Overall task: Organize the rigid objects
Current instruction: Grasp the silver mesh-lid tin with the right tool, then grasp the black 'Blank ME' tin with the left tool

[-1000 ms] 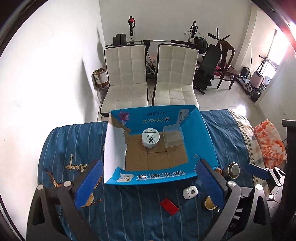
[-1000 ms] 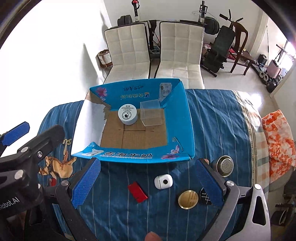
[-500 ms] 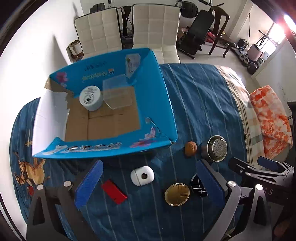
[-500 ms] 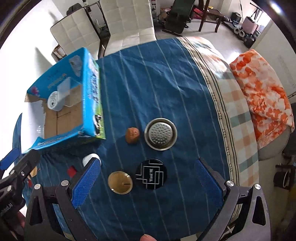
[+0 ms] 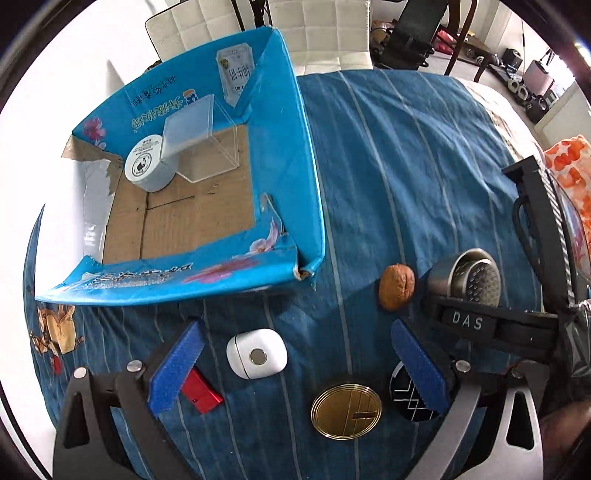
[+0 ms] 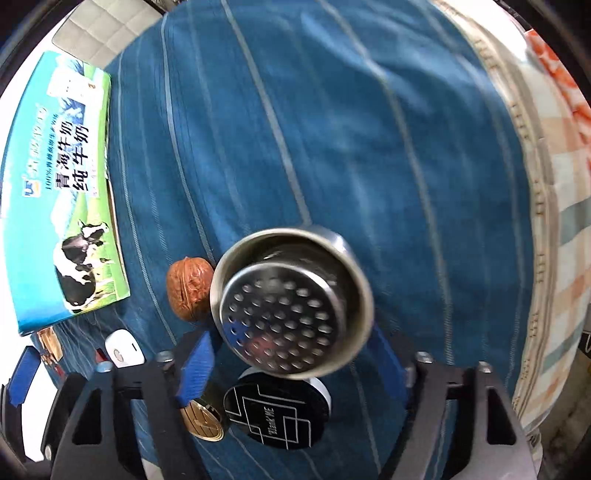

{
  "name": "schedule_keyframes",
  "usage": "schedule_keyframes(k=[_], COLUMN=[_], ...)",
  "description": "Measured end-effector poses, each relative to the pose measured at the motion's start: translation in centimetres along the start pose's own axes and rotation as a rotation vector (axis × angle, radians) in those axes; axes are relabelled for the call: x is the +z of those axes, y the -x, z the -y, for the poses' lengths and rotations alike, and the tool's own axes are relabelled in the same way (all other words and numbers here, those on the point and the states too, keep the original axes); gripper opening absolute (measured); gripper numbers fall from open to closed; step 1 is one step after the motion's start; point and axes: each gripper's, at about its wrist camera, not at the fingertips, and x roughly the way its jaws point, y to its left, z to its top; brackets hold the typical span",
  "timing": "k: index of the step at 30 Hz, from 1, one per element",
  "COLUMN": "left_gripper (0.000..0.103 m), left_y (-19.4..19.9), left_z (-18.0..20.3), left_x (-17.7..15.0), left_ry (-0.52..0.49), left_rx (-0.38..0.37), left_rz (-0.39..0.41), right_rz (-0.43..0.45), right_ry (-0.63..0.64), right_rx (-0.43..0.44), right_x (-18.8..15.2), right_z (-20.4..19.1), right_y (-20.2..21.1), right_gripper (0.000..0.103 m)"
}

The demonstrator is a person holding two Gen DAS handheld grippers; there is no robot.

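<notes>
A blue cardboard box lies open on the blue bedspread, holding a white round jar and a clear plastic box. My left gripper is open, low over a white case, with a red piece, a gold disc and a black disc near its fingers. A walnut lies beside a perforated steel cup. My right gripper is open, its fingers around the steel cup; the right finger is hidden behind it. The walnut touches the cup's left side.
The box's outer side with a cow print shows at the left of the right wrist view. An orange patterned pillow lies at the bed's right edge. White chairs and gym gear stand beyond the bed.
Both grippers have dropped closer to the bed. The right gripper moved forward so its fingers now flank the steel cup. The left gripper closed in on the white case.
</notes>
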Motion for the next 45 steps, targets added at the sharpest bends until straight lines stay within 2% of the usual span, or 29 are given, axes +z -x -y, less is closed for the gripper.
schedule_keyframes(k=[2, 5, 8, 11, 15, 21, 23, 25, 29, 32, 35, 37, 40, 42, 45], left_gripper=[0.103, 0.103, 0.103, 0.103, 0.103, 0.103, 0.103, 0.103, 0.103, 0.103, 0.103, 0.103, 0.103, 0.103, 0.103], left_y=[-0.1, 0.0, -0.4, -0.9, -2.3, -4.7, -5.7, -6.1, -6.9, -6.5, -6.2, -6.1, -6.1, -6.3, -6.5], left_z=[0.0, 0.6, 2.5, 5.0, 8.1, 10.5, 10.8, 11.3, 12.2, 11.7, 10.6, 9.3, 8.5, 8.4, 7.9], left_x=[-0.4, -1.2, -2.3, -3.6, -4.8, -5.5, -5.5, -5.5, -5.6, -5.6, -5.0, -4.5, -3.6, -3.1, -2.0], left_ry=[0.001, -0.008, -0.072, -0.145, -0.230, -0.301, -0.303, -0.328, -0.335, -0.293, -0.244, -0.224, -0.206, -0.193, -0.189], left_rx=[0.001, -0.062, -0.136, -0.168, -0.200, -0.217, -0.217, -0.201, -0.195, -0.200, -0.203, -0.203, -0.192, -0.194, -0.196], left_rz=[-0.007, -0.027, -0.082, -0.112, -0.172, -0.257, -0.285, -0.277, -0.316, -0.302, -0.292, -0.283, -0.279, -0.281, -0.283], right_rz=[0.016, 0.031, 0.040, 0.066, 0.106, 0.113, 0.109, 0.110, 0.095, 0.103, 0.126, 0.123, 0.110, 0.088, 0.061], right_ry=[-0.012, -0.002, 0.034, 0.052, 0.007, -0.092, -0.090, -0.074, -0.021, -0.012, -0.008, -0.028, -0.055, -0.062, -0.077], right_rx=[-0.005, 0.014, -0.014, -0.061, -0.096, -0.060, -0.042, -0.039, -0.034, 0.011, 0.014, 0.022, -0.006, -0.046, -0.062], right_x=[0.1, -0.4, -1.8, -3.9, -6.7, -10.0, -9.9, -9.3, -7.8, -7.1, -6.9, -6.4, -5.7, -4.8, -3.7], right_z=[0.3, 0.9, 2.1, 3.9, 7.2, 10.9, 11.3, 11.8, 11.1, 11.3, 11.6, 11.8, 11.1, 10.7, 10.7], right_y=[-0.4, -0.1, 0.6, 1.9, 2.8, 3.2, 2.8, 2.5, 1.8, 2.8, 3.8, 3.9, 3.3, 2.7, 2.1], right_gripper=[0.070, 0.069, 0.068, 0.068, 0.066, 0.061, 0.061, 0.060, 0.061, 0.061, 0.063, 0.068, 0.075, 0.075, 0.074])
